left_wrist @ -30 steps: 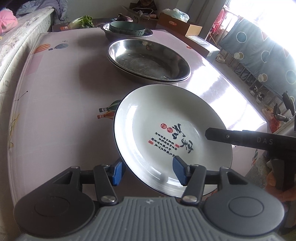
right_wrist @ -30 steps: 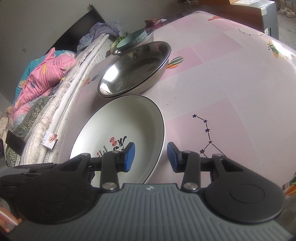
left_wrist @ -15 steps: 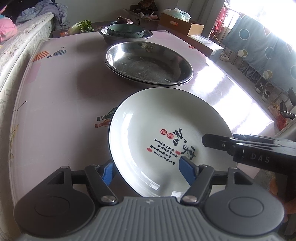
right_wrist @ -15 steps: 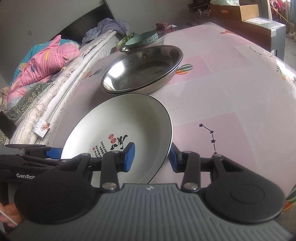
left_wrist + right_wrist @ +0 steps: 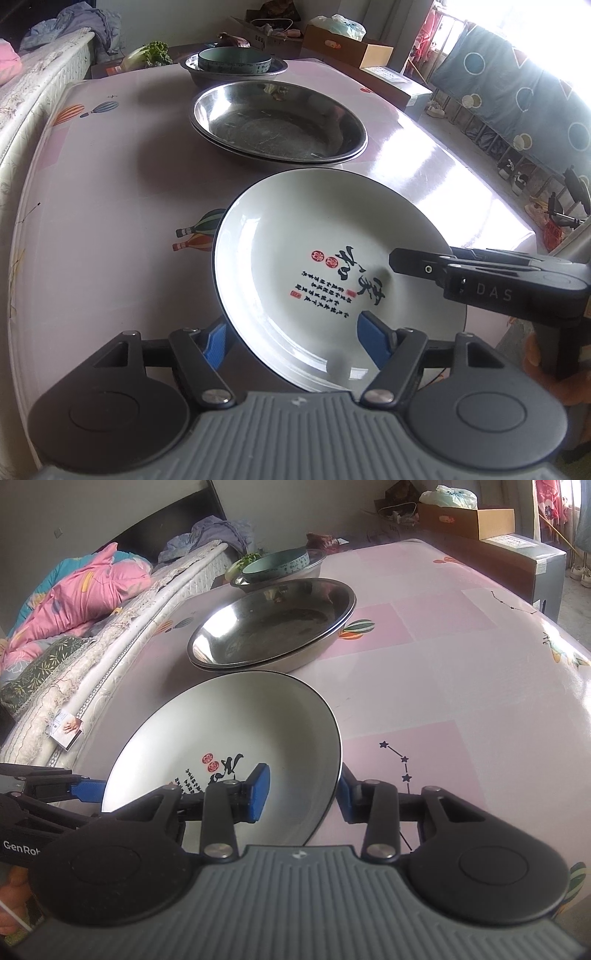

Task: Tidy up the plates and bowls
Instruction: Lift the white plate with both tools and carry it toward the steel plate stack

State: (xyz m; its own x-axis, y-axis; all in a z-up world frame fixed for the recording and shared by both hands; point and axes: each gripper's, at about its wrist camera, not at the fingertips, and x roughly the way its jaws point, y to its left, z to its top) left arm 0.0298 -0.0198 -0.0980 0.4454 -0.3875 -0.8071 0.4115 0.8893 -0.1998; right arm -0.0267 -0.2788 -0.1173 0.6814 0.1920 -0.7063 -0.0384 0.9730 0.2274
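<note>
A white plate [image 5: 317, 266] with a dark rim and red and black calligraphy is held above the pink table; it also shows in the right wrist view [image 5: 229, 738]. My left gripper [image 5: 293, 343] straddles its near left edge, one pad under it and one over it. My right gripper [image 5: 301, 794] straddles its right edge and shows in the left wrist view as a black arm [image 5: 480, 277]. Whether the pads press on the plate I cannot tell. Stacked steel basins [image 5: 277, 122] sit behind the plate. A teal bowl [image 5: 234, 61] rests in another steel basin at the far end.
The table [image 5: 96, 192] has a pink printed cover. A bed with pink bedding [image 5: 85, 590] runs along its left side. Cardboard boxes [image 5: 476, 515] and a leafy vegetable [image 5: 149, 53] lie beyond the far edge. The table's right edge [image 5: 517, 229] drops to the floor.
The plate has risen and moved towards the steel basins with both grippers on it. Both views have come lower and closer to the table's far end.
</note>
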